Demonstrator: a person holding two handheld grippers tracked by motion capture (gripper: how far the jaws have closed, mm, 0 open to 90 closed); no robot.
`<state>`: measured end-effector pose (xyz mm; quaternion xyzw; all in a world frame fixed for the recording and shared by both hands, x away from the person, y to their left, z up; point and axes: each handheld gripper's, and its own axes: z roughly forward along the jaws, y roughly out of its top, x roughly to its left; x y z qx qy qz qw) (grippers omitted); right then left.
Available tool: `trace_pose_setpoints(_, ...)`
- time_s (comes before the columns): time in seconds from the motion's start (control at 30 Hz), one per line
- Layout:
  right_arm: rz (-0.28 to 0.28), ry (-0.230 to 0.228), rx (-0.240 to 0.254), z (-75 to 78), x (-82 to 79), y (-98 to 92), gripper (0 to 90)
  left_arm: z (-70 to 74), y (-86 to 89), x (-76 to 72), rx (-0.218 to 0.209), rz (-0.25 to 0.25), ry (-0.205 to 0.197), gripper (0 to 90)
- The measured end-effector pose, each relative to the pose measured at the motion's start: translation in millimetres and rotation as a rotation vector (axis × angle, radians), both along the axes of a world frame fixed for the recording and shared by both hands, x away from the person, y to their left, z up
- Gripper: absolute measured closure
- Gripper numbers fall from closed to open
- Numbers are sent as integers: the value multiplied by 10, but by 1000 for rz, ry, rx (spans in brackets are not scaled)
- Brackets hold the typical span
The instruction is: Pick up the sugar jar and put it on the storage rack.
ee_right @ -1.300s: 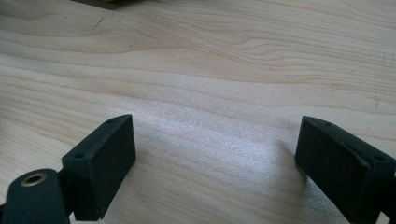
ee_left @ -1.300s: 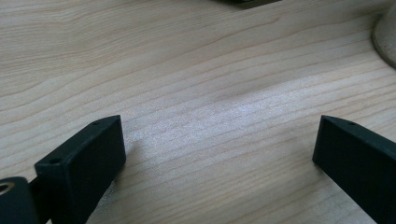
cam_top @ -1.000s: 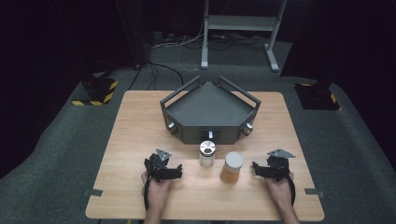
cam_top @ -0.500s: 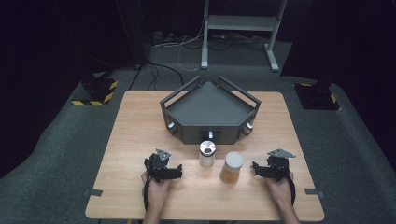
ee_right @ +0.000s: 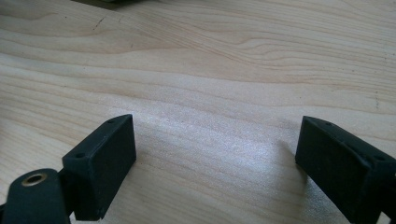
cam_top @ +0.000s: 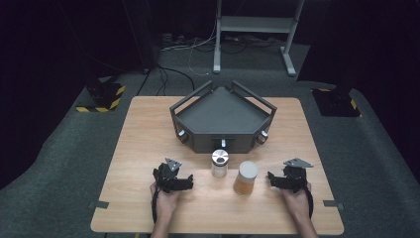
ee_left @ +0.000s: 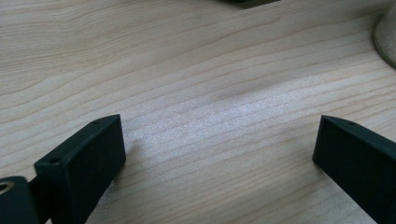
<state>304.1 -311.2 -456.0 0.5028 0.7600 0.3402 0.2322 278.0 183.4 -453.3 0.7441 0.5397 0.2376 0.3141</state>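
Nothing is being held yet, so the work looks to be at its very start. The left hand-held gripper (cam_top: 185, 182) is resting on the wooden surface (cam_top: 138, 148) with its jaws spread wide and only bare wood between them, as the left gripper view is showing. The right hand-held gripper (cam_top: 273, 178) is sitting the same way, released, with nothing between its jaws.

Between the two grippers, two jars are standing upright and untouched: a small jar with a metal lid (cam_top: 220, 163) is standing nearer the left hand-held gripper, and a jar of brown stuff with a pale lid (cam_top: 246, 177) is standing just beside the right hand-held gripper's tips, a little apart from them. Beyond both jars, farther from the hands, a dark wedge-shaped tray (cam_top: 223, 114) is waiting with nothing on it.

By my reading, every step is still ahead: reaching, closing on a jar, and moving it.
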Motion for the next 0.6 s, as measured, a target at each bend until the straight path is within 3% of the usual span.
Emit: trace_pose_setpoints(0.6,-1,0,-1,0,-1,2,121,18,-58,18,6,14,11,4)
